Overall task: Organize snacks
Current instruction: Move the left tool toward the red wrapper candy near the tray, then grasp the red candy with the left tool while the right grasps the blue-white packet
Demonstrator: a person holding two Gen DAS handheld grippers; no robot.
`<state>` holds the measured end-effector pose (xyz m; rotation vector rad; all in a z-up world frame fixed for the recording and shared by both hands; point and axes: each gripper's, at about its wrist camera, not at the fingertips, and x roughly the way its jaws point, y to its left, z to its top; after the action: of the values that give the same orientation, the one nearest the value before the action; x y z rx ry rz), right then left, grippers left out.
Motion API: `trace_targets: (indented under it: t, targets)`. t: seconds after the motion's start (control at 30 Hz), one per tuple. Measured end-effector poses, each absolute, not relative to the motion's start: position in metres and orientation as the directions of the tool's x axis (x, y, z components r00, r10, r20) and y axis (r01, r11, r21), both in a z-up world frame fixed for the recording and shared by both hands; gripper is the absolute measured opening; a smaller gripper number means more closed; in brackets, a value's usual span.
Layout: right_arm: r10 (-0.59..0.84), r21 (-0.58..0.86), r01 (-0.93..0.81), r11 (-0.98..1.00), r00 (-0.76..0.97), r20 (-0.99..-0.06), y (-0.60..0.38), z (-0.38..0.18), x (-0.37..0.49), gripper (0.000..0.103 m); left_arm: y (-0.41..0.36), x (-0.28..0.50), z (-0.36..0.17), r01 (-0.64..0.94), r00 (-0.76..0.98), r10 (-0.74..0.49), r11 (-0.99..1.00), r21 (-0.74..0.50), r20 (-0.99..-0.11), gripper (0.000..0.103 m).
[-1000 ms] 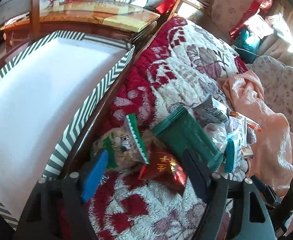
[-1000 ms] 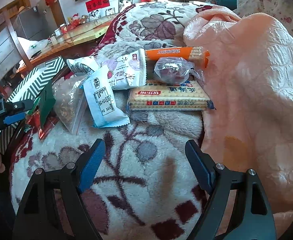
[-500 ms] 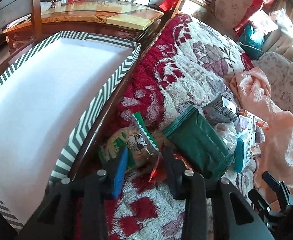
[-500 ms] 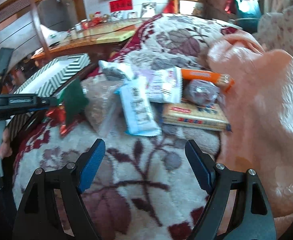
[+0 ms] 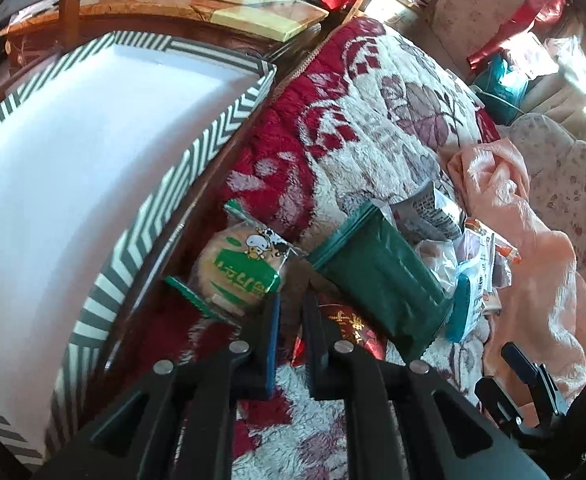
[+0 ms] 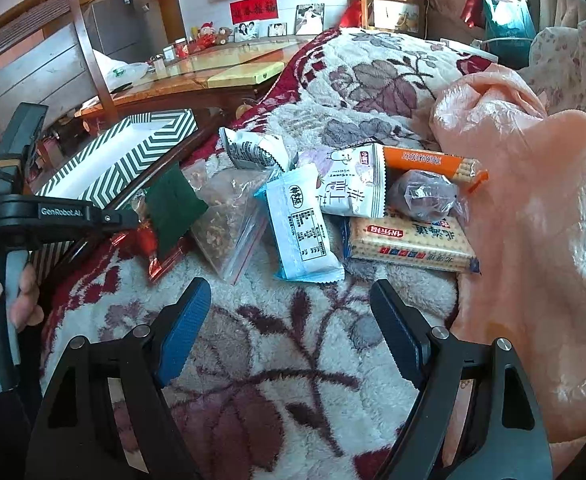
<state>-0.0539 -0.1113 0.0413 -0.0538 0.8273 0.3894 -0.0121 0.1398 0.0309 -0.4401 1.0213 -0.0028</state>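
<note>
The left gripper (image 5: 291, 308) has its jaws drawn nearly together, a narrow gap between them. The right gripper (image 6: 289, 316) hangs with its jaws spread wide, gripping nothing.

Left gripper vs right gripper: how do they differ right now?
Left gripper is nearly shut, pinching the corner of the green cracker packet; right gripper is wide open and holds nothing. Left sits beside the striped box; right hangs over bare blanket, short of the snacks. Both have a blue pad on one finger.
</note>
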Motion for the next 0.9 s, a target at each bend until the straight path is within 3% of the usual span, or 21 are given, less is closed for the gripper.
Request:
trace_targets:
  t: [0.1,0.17,0.27,0.43,0.77,0.9]
  targets:
    - [0.315,0.101,-0.361,0.927,0.601,-0.734,-0.111,0.039,-0.053,0.083,0.136,-0.013,0.037,-0.185,0.533,-0.173,0.931,-0.314,-0.828,0.030]
    - [0.315,0.103,-0.361,0.927,0.598,-0.737,-0.112,0.039,-0.053,0.083,0.135,-0.015,0.043,-0.167,0.544,-0.176,0.935,-0.311,-0.820,0.061]
    - [0.316,0.115,-0.351,0.929,0.596,-0.738,-0.115,0.038,-0.052,0.083,0.140,-0.017,0.049,-0.128,0.556,-0.226,0.927,-0.351,-0.800,0.072]
    - [0.321,0.133,-0.343,0.930,0.583,-0.746,-0.116,0.034,-0.050,0.083,0.146,-0.007,0.042,-0.117,0.501,-0.195,0.950,-0.289,-0.843,0.075]
    - [0.316,0.130,-0.344,0.930,0.567,-0.761,-0.115,0.030,-0.048,0.083,0.126,0.008,0.036,0.058,0.463,-0.170,0.985,-0.161,-0.870,0.073]
    - [0.312,0.135,-0.336,0.932,0.557,-0.770,-0.116,0.027,-0.046,0.083,0.130,0.006,0.038,0.067,0.459,-0.207,0.978,-0.199,-0.864,0.073]
